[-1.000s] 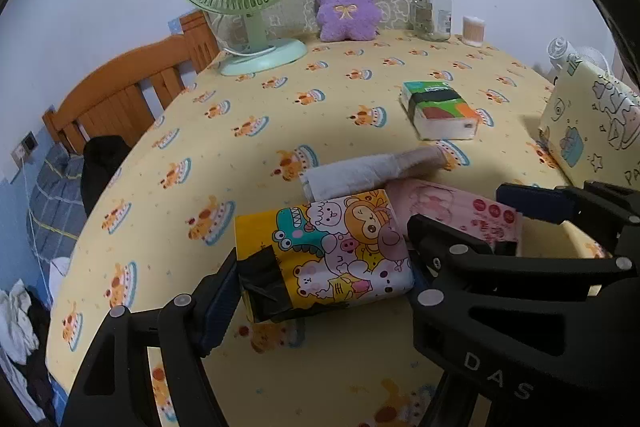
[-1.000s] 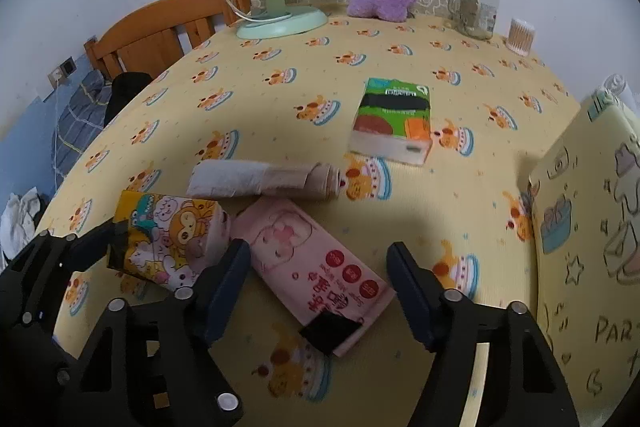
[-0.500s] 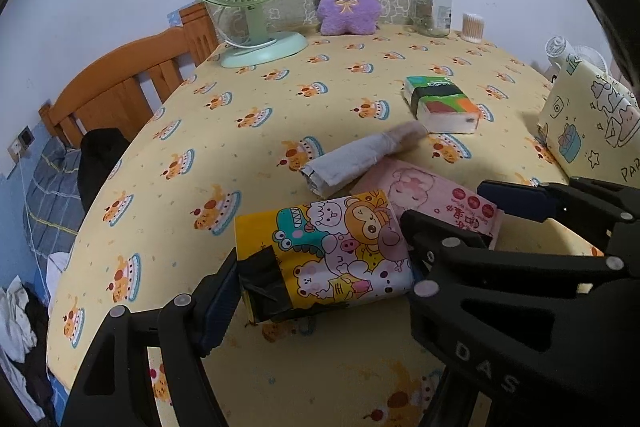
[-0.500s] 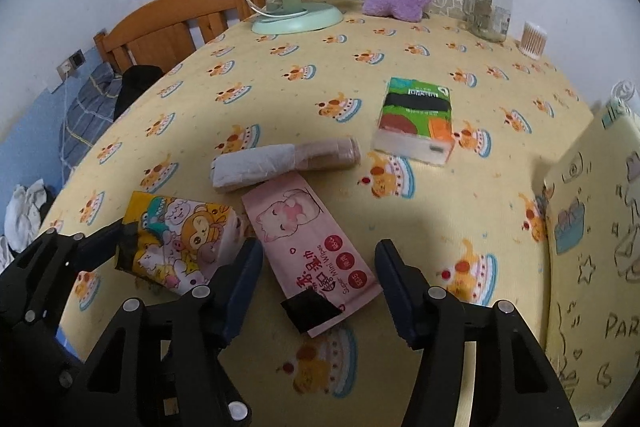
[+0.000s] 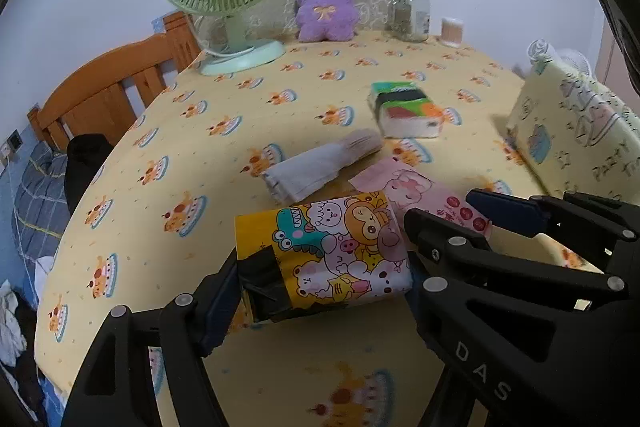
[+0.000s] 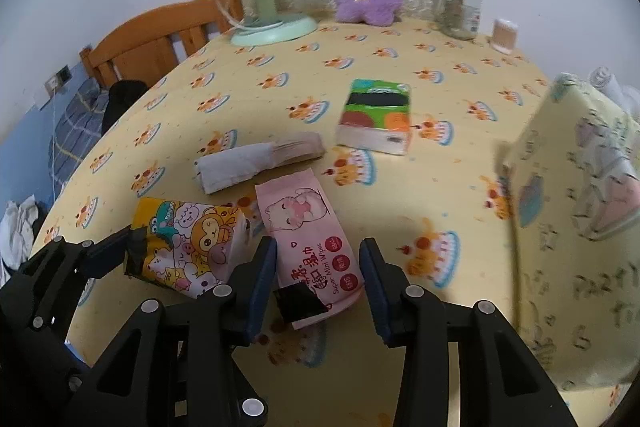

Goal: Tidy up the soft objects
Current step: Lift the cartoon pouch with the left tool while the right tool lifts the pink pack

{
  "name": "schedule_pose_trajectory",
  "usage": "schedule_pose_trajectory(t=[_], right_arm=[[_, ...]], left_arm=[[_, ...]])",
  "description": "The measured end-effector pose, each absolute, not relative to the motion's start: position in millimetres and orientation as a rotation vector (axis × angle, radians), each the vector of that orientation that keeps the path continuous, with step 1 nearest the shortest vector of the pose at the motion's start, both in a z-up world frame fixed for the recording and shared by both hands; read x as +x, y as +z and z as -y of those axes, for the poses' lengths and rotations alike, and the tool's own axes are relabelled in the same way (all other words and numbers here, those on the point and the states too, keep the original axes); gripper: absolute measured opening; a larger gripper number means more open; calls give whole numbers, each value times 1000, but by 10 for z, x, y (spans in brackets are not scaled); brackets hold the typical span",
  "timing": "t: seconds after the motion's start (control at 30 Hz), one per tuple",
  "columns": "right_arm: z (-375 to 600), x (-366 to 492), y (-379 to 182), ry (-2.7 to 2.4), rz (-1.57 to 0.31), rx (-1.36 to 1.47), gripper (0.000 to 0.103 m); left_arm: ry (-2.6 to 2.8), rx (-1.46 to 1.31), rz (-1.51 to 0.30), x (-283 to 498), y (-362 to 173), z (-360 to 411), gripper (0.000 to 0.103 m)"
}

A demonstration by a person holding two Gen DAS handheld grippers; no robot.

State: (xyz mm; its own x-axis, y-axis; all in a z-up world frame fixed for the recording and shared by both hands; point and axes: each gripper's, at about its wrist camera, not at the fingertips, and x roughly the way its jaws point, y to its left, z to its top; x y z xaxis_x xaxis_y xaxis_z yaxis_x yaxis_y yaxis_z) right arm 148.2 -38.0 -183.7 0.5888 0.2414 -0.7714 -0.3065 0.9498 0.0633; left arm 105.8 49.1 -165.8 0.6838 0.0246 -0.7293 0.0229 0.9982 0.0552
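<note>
Closing on the wipes, clamped on the cartoon pack.

Lower centre of the right wrist view: right gripper (image 6: 318, 281) jaws closing astride the pink wet-wipes pack (image 6: 310, 241), pads seemingly not yet pressing. Lower centre of the left wrist view: left gripper (image 5: 320, 267) held wide, pinching the yellow cartoon tissue pack (image 5: 324, 259) end to end, probably for lifting. Beyond, mid-frame: rolled grey cloth (image 5: 320, 165), green tissue pack (image 5: 406, 111), awaiting sorting on the yellow tablecloth (image 5: 160, 187).

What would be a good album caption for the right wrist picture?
Right gripper closing around a pink wipes pack on a cake-print tablecloth.
</note>
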Motion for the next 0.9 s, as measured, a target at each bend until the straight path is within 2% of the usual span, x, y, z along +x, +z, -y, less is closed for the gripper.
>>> schedule_pose_trajectory(t=[0.9], right_arm=[[779,1249,-1062,242,-714,-21,45]], left_arm=[[-29,64,-682,974,-918,-167,77]])
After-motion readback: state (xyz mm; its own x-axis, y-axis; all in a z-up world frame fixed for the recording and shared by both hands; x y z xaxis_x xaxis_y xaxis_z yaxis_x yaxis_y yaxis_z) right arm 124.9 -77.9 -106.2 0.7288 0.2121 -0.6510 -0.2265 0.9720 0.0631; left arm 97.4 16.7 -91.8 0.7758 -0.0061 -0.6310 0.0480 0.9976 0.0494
